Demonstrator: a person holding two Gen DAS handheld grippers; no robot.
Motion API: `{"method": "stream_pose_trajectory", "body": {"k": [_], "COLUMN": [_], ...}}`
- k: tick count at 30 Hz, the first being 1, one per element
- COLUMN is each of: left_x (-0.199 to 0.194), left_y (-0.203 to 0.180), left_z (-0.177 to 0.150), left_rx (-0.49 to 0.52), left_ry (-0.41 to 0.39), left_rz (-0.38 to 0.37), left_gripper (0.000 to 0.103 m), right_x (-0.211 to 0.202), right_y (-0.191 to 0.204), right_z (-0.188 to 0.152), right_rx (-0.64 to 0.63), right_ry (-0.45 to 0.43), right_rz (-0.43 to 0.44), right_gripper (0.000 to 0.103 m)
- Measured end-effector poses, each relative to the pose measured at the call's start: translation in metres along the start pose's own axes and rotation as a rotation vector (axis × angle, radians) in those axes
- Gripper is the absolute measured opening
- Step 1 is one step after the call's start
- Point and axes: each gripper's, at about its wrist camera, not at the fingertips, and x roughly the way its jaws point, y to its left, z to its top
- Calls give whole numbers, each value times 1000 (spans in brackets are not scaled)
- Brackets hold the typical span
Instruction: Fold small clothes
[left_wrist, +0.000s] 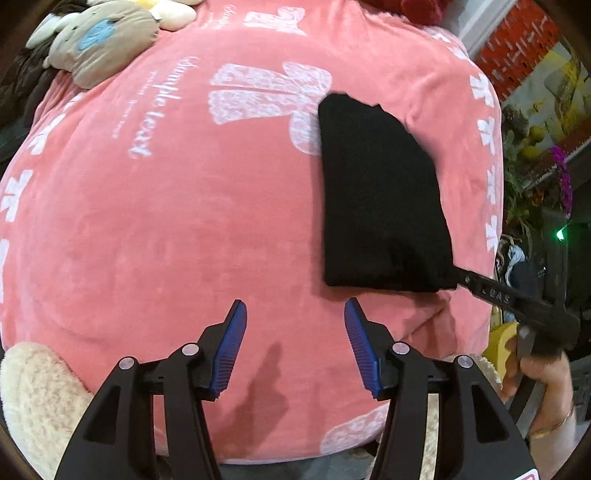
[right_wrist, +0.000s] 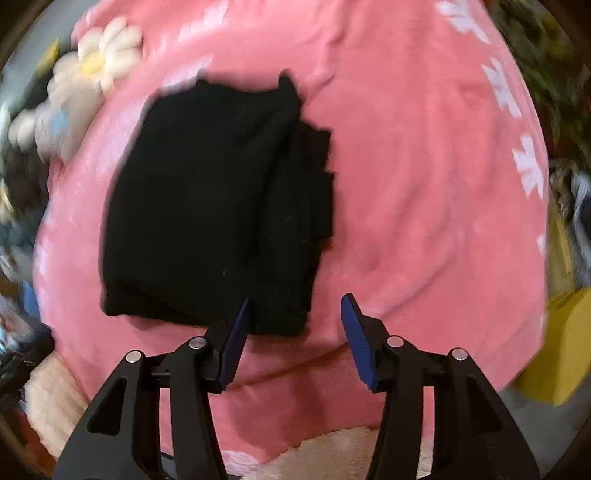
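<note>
Black knit garment (right_wrist: 207, 206), folded into a compact stack, lies on the pink fleece blanket (left_wrist: 166, 240) near its right edge. Your left hand-held gripper (left_wrist: 295, 343) is half open, empty, over bare blanket. Right hand-held gripper (right_wrist: 295, 339) is half open at the stack's near edge, nothing pinched. Fold looks done; next, tidy the offset layers.

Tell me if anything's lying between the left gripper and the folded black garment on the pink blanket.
Nothing visible. Only bare pink blanket lies between the open left gripper and the black garment. The right gripper sits at the garment's near corner, off to the side of that path, open with nothing held.
</note>
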Motion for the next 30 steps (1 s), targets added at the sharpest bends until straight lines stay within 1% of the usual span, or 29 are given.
{"method": "stream_pose_trajectory", "body": {"k": [1, 3, 4, 5, 6, 8, 10, 12, 13, 15, 16, 17, 18, 19, 21, 22, 23, 24, 25, 26, 28, 29, 30], "left_x": [1, 4, 5, 6, 7, 7, 8, 9, 11, 13, 14, 15, 16, 17, 20, 21, 24, 26, 29, 31, 36, 38, 39], "left_y": [-5, -14, -18, -22, -27, -31, -35, -36, -36, -36, -36, -36, -36, -36, -35, -34, -34, -34, -33, -33, -33, -33, -34], "left_z": [0, 2, 2, 3, 2, 3, 4, 5, 5, 7, 8, 9, 11, 13, 17, 19, 22, 24, 25, 27, 29, 29, 30], "left_rx": [2, 6, 9, 14, 21, 34, 39, 38, 38, 36, 34, 33, 33, 32, 33, 34, 36, 35, 31, 25, 22, 28, 33], "left_ry": [2, 5, 7, 8, 10, 10, 2, -4, -3, 5, 8, 10, 12, 13, 10, 10, 11, 12, 14, 20, 27, 30, 32], "left_rz": [-1, -1, -2, -5, -4, 3, 10, 17, 22, 31, 35, 37, 43, 51, 57, 62, 67, 67, 68, 68, 63, 72, 77], "left_gripper": [53, 55, 58, 58, 58, 58, 60, 60, 60, 60, 60, 60, 61, 64, 64, 64, 64, 64, 64, 64, 64, 64, 64], "right_x": [-11, -17, -16, -14, -12, -3, 7, 19, 26, 48, 57, 66, 63, 53, 24, 21, 31, 48, 64, 68, 48, 30, 22], "right_y": [-10, -15, -13, -10, -8, -6, -2, -1, 0, 2, 5, 12, 17, 18, 20, 18, 13, 7, -1, -8, -11, -12, -14], "right_z": [2, 13, 21, 29, 35, 48, 60, 76, 84, 101, 106, 111, 117, 120, 130, 132, 132, 130, 127, 120, 109, 96, 87], "right_rx": [67, 92, 80, 64, 63, 65, 53, 30, 38, 51, 30, -20, -62, -84, -120, -125, -132, -133, -121, -92, -58, -39, -27], "right_ry": [-52, -75, -78, -79, -77, -63, -74, -78, -70, -43, -22, 11, 3, -23, -109, -127, -104, -49, 4, 18, -29, -61, -71], "right_rz": [81, 113, 112, 115, 139, 224, 205, 149, 141, 129, 131, 136, 105, 109, 115, 100, 61, 30, 8, 19, 57, 72, 83], "right_gripper": [50, 50, 50, 50, 50, 50, 51, 53, 59, 61, 42, 10, 10, 6, 6, 6, 9, 11, 11, 12, 13, 16, 19]}}
